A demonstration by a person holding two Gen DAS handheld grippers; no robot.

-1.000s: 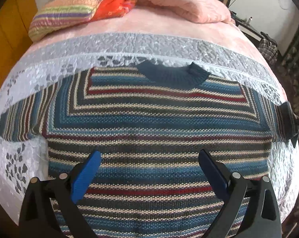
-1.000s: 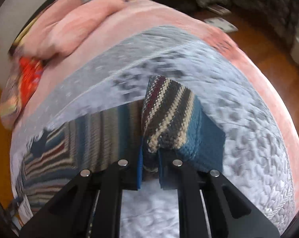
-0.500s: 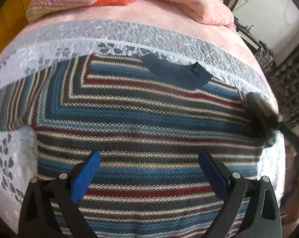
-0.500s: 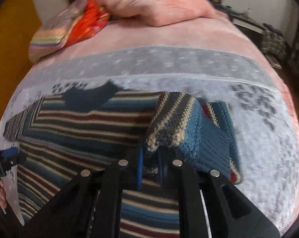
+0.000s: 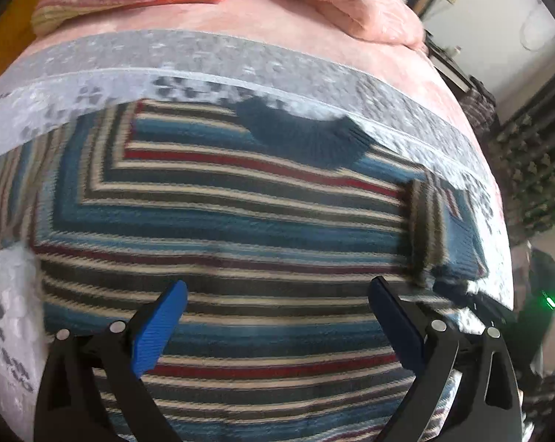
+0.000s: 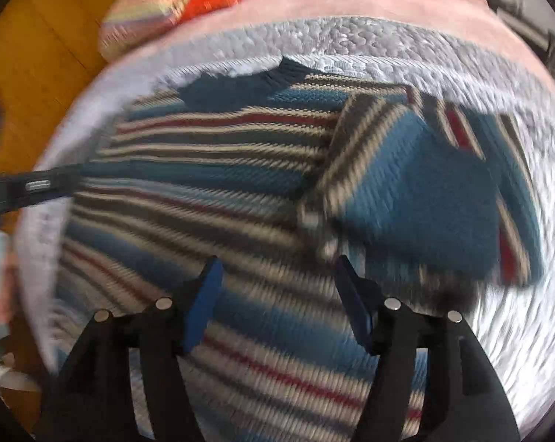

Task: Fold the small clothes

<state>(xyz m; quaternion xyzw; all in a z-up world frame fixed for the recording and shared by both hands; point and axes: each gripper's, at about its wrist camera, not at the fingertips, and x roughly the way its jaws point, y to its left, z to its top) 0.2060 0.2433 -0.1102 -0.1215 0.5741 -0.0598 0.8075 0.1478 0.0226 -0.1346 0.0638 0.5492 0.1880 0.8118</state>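
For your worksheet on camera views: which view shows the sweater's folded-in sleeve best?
The right wrist view: the folded sleeve lies large and central, just beyond the open fingers. The left wrist view shows it only small and blurred at the right edge.

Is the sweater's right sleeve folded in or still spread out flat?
Folded in. The right sleeve lies doubled back over the striped sweater body's edge, released; the right gripper is open.

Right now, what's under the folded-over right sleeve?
The sleeve lies over the striped sweater body's edge and the grey quilt. Whatever it covers there is hidden.
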